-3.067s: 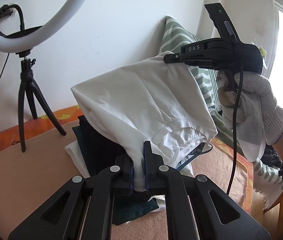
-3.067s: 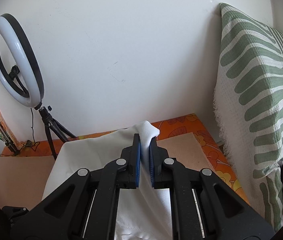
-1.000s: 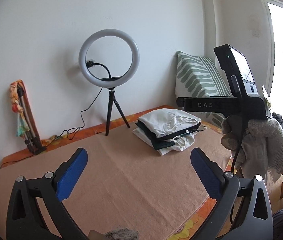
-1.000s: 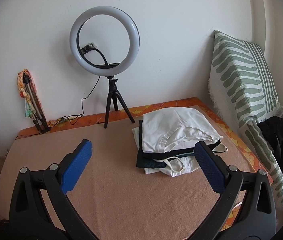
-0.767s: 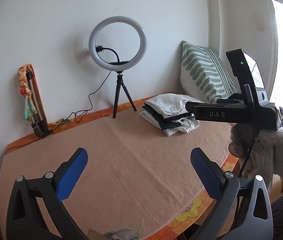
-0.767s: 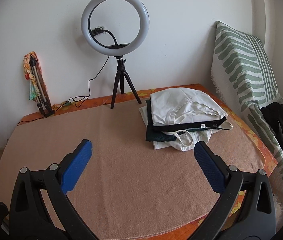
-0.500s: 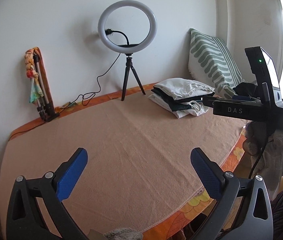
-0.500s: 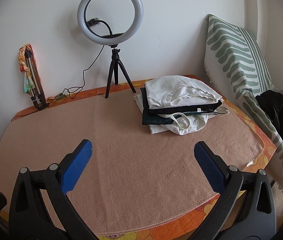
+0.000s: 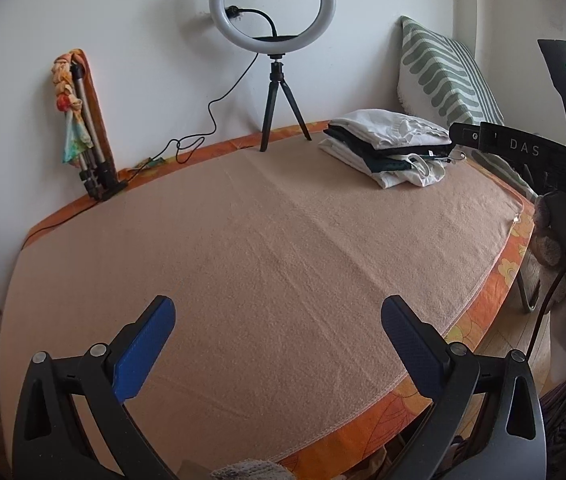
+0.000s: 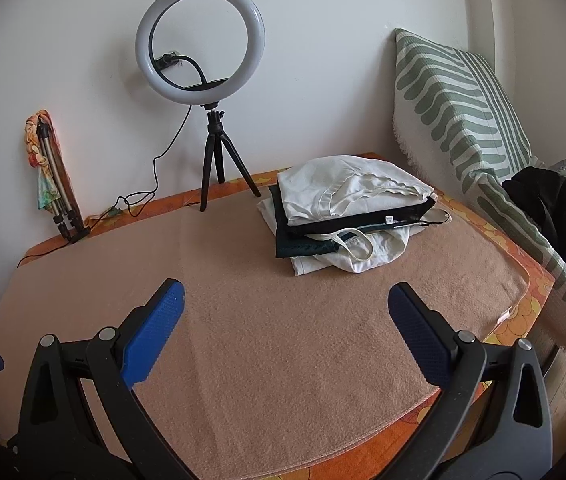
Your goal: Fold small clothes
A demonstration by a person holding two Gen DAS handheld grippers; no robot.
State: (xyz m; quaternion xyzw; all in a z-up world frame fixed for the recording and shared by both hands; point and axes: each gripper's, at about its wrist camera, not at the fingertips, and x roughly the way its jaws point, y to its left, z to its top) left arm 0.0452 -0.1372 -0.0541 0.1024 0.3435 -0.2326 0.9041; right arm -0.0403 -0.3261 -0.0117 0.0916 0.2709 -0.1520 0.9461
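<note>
Left wrist view: the left gripper (image 9: 277, 334) hangs over the near side of the desk (image 9: 243, 248) with its blue-padded jaws spread wide and nothing between them. The stack of folded clothes (image 9: 391, 146) sits at the far right of the desk's tan blanket (image 9: 267, 280), just right of the ring light (image 9: 273, 2) on its black tripod, which stands by the wall. A white garment (image 10: 347, 190) tops the stack, with dark pieces under it and another white one at the bottom, a strap loop spilling out toward the front. Right of the stack a green-striped cushion (image 10: 455, 96) leans against the wall, and a dark garment (image 10: 555, 212) lies heaped beyond the desk's right edge. Far left of the ring light, a folded tripod wrapped in colourful cloth (image 9: 79, 120) is propped on the wall. The right gripper (image 10: 283, 314) also hovers well short of the stack, jaws wide apart and empty; from the left wrist it shows at the right, held in a gloved hand (image 9: 551, 240).
</note>
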